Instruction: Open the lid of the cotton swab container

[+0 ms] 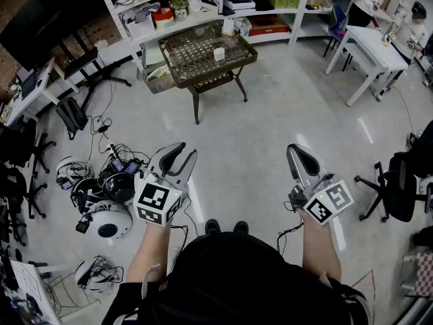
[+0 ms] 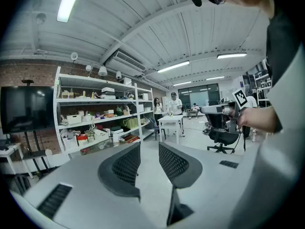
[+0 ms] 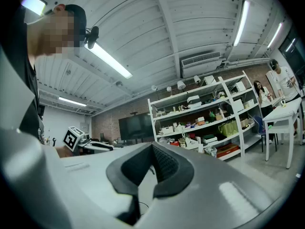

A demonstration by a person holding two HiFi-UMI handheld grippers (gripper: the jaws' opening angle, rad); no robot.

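Note:
A small white container (image 1: 218,53) stands on a brown wicker table (image 1: 183,59) far ahead across the floor. It is too small to tell whether its lid is on. Both grippers are held at waist height, well short of the table. My left gripper (image 1: 184,151) (image 2: 149,149) has a narrow gap between its black pads, with nothing in it. My right gripper (image 1: 292,149) (image 3: 153,149) has its pads pressed together and holds nothing. Each gripper's view points level across the room toward the shelves.
White shelves (image 1: 203,5) full of boxes stand behind the table. Helmets and cables (image 1: 101,195) lie on the floor at left. A white desk (image 1: 369,46) and office chairs (image 1: 396,185) are at right. People stand by the far desk (image 2: 174,104).

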